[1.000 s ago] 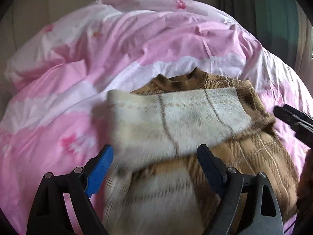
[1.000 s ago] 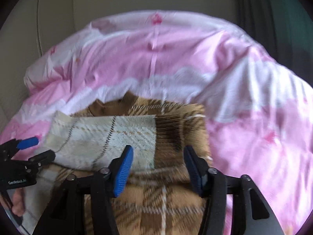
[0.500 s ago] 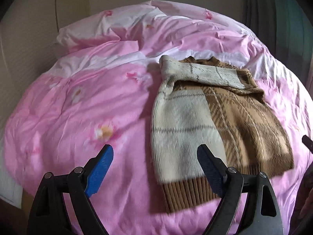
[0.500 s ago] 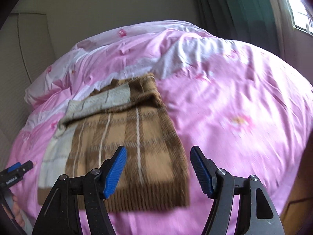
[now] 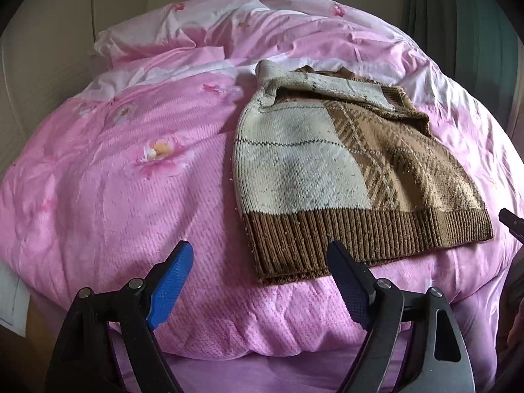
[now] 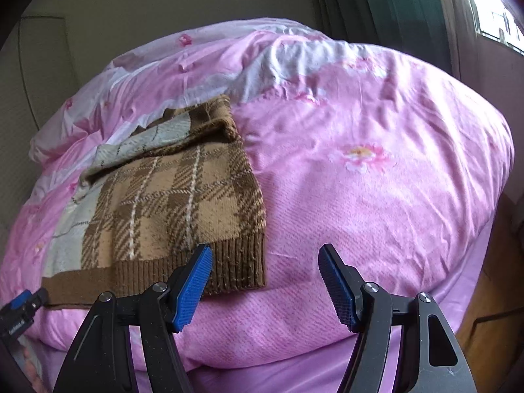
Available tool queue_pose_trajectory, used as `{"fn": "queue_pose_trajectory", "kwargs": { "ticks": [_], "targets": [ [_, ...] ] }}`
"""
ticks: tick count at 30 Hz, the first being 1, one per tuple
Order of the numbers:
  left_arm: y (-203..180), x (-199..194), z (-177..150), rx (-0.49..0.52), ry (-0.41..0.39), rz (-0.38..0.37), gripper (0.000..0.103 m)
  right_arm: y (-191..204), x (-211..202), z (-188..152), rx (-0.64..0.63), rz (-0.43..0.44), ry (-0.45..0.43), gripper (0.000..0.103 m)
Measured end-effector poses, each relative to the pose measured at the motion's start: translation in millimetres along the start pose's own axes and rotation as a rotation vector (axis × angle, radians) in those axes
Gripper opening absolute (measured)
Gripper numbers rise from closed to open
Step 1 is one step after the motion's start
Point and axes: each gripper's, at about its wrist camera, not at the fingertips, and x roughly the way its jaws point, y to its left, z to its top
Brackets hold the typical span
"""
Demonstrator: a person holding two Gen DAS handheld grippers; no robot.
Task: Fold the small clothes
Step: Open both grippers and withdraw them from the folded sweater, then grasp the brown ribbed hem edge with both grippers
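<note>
A small knitted sweater [image 5: 330, 170], cream on one side and brown plaid on the other, lies flat on the pink quilt, sleeves folded across its upper part and the ribbed hem toward me. It also shows in the right wrist view [image 6: 170, 203]. My left gripper [image 5: 258, 281] is open and empty, just short of the hem's left corner. My right gripper [image 6: 265, 281] is open and empty, at the hem's right corner [image 6: 252, 275]. Neither touches the sweater.
The pink flowered quilt [image 5: 131, 177] covers the bed, with a pillow [image 5: 170, 29] at the back. A beige headboard [image 6: 36, 75] stands behind. Dark green curtains [image 6: 393, 3] and a window [image 6: 497, 19] are at the right. Wooden floor [image 6: 488, 324] shows beyond the bed's right edge.
Both grippers have pulled back from over the folded sleeves toward the bed's near edge. The whole sweater now shows, lying still.
</note>
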Motion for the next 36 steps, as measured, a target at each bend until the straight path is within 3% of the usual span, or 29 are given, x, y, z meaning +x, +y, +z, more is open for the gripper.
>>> {"fn": "queue_pose_trajectory", "kwargs": {
  "ticks": [4, 10, 17, 25, 30, 32, 36],
  "targets": [
    [2.6, 4.7, -1.8, -0.023, 0.007, -0.006, 0.083, -2.3, 8.3, -2.0, 0.013, 0.01, 0.027, 0.068],
    [1.3, 10.1, -4.8, -0.036, 0.016, -0.007, 0.073, -1.0, 19.2, -7.2, 0.018, 0.013, 0.066, 0.066],
    [9.4, 11.9, -5.4, -0.097, 0.01, -0.023, 0.07, -1.1, 29.9, -11.6, 0.041, 0.056, 0.108, 0.049],
    [11.1, 14.8, -8.2, -0.128, 0.013, -0.038, 0.063, -5.4, 39.6, -15.4, 0.082, 0.086, 0.142, 0.042],
    [12.4, 15.9, -9.3, -0.152, 0.02, -0.059, 0.057, -3.4, 44.4, -15.7, 0.107, 0.137, 0.158, 0.032],
    [13.1, 15.8, -10.1, -0.163, 0.022, -0.07, 0.048, -4.1, 46.0, -16.3, 0.116, 0.142, 0.163, 0.029],
    [10.4, 16.8, -11.9, -0.171, 0.031, -0.084, 0.041, -7.4, 47.3, -16.6, 0.137, 0.152, 0.172, 0.022]
  ]
}}
